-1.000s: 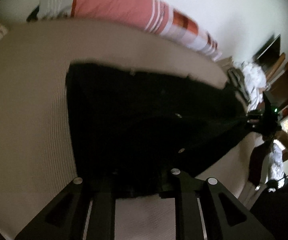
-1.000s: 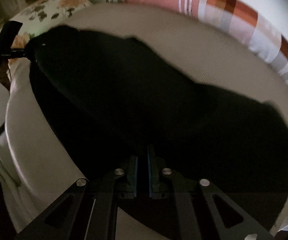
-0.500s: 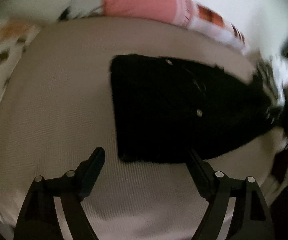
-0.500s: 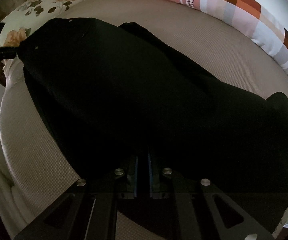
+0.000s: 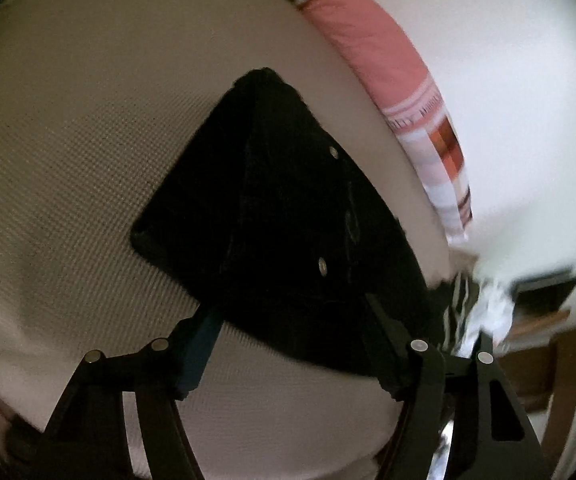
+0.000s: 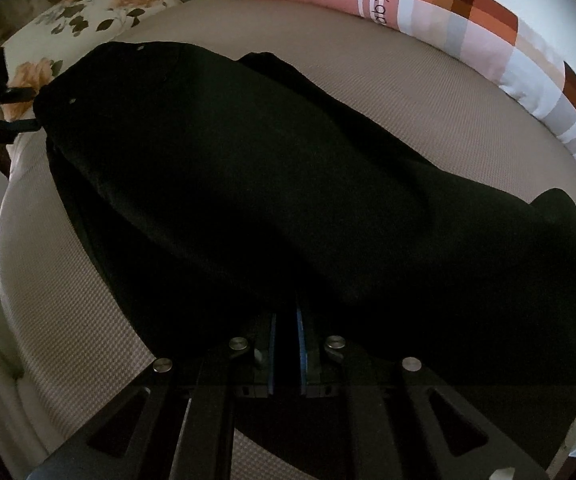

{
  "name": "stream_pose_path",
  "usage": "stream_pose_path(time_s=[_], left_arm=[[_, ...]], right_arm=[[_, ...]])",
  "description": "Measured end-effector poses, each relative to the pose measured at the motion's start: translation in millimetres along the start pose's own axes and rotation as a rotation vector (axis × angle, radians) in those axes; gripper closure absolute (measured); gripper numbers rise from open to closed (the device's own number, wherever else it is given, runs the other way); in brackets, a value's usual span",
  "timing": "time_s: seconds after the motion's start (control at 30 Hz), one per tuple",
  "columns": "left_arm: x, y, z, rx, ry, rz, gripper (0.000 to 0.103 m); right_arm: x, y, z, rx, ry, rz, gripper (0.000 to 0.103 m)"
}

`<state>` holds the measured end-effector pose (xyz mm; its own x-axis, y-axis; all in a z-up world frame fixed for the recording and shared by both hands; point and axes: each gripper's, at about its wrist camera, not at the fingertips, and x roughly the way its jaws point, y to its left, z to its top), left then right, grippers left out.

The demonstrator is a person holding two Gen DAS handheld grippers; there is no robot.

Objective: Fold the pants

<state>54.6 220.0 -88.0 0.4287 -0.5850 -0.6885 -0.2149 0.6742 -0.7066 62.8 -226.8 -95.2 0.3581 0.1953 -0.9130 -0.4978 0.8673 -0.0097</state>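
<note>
Black pants (image 6: 288, 200) lie folded lengthwise across the beige bed (image 6: 428, 100). My right gripper (image 6: 286, 320) is shut on the near edge of the cloth, and the fabric hides its fingertips. In the left wrist view the pants (image 5: 288, 220) show their waist end with two metal buttons. My left gripper (image 5: 288, 312) straddles the near waist edge, its jaws closing with cloth between them but neither pad pressing on it. In the right wrist view that left gripper (image 6: 11, 110) sits at the pants' far left corner.
A pink striped and checked pillow (image 6: 428, 4) runs along the bed's far side, against a white wall. A floral pillow (image 6: 99, 8) lies at the far left corner. Past the bed's edge in the left wrist view stand blurred furniture and clutter (image 5: 488, 312).
My left gripper let go of the waist, opened wide and rolled, so its view now tilts. The pants have dropped flat onto the bed. The right gripper has kept still, shut on the cloth.
</note>
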Motion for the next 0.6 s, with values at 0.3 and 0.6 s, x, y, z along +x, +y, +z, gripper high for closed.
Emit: stream_pose_path(time_s=[0.3,0.6], left_arm=[[-12,-37,32,0.210,-0.058,0.098,0.085],[9,-20,24,0.491,0.071,0.297,0.084]], right_arm=[[-42,12,2,0.027,-0.062,-0.012,0.096],[-23,42,-26,0.021,0.033,0.044,0.096]])
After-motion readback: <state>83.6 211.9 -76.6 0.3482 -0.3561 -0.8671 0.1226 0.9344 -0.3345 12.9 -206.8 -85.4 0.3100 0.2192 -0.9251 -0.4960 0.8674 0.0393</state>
